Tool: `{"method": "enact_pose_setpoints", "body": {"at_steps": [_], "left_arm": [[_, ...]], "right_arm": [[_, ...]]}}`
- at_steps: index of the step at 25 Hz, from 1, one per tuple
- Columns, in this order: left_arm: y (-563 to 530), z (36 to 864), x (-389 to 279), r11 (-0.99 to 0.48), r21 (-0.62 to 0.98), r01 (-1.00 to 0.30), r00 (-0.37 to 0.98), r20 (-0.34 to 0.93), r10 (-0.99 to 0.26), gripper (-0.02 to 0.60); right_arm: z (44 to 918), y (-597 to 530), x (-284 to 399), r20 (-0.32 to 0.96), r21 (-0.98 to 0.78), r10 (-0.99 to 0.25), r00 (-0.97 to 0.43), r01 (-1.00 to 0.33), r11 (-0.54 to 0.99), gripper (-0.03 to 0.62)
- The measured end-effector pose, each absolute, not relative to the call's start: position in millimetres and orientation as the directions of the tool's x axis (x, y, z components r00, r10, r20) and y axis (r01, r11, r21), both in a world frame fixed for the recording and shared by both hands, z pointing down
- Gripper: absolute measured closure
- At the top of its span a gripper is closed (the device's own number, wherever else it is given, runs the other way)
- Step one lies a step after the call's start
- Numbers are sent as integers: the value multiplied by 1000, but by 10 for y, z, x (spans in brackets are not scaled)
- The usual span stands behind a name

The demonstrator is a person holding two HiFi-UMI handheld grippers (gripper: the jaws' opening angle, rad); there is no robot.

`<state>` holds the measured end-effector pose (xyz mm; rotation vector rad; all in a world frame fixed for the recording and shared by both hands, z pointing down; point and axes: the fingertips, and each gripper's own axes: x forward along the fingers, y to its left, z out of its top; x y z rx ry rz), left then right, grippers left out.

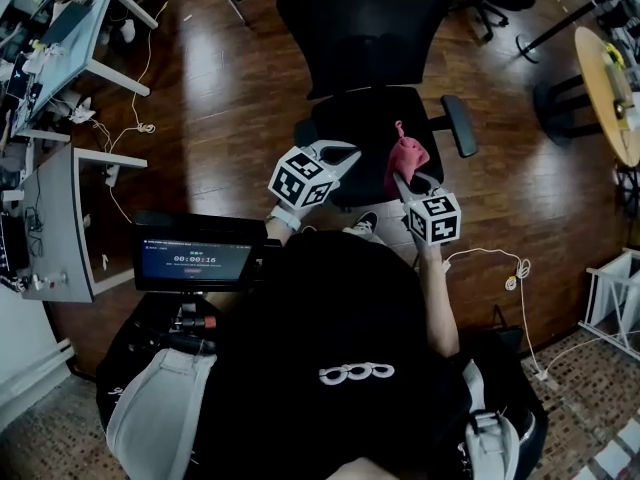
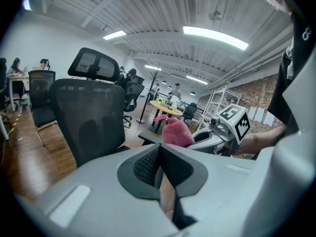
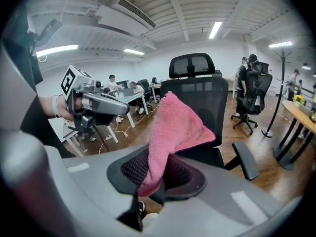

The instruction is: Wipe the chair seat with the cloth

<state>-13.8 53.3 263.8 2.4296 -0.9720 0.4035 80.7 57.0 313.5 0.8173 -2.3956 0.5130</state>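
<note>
A black office chair stands in front of me, its seat [image 1: 365, 128] dark and its mesh back [image 1: 365, 23] beyond it. My right gripper [image 1: 402, 182] is shut on a pink cloth [image 1: 405, 158], which stands up from the jaws over the seat's front right part. In the right gripper view the cloth [image 3: 173, 127] rises from between the jaws of the right gripper [image 3: 158, 171], in front of the chair back [image 3: 197, 95]. My left gripper [image 1: 343, 152] hovers over the seat's front left, shut with nothing in it. In the left gripper view its jaws [image 2: 159, 157] meet, and the cloth [image 2: 175, 132] shows beyond.
The chair's armrest [image 1: 458, 125] juts out on the right. White desks [image 1: 60, 208] and floor cables [image 1: 130, 133] lie at the left, a round wooden table [image 1: 605, 88] at the right. A cable [image 1: 500, 263] trails by my right side. A small screen [image 1: 195, 255] hangs at my chest.
</note>
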Motion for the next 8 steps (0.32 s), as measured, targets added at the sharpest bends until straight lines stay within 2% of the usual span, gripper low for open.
{"method": "enact_pose_setpoints", "body": {"at_steps": [8], "left_arm": [[662,2634,-119,-617,334,-712,696,448,-561,591]], "right_arm": [[3156,662,895,616,-175,-453,-644,-673,719,526]]}}
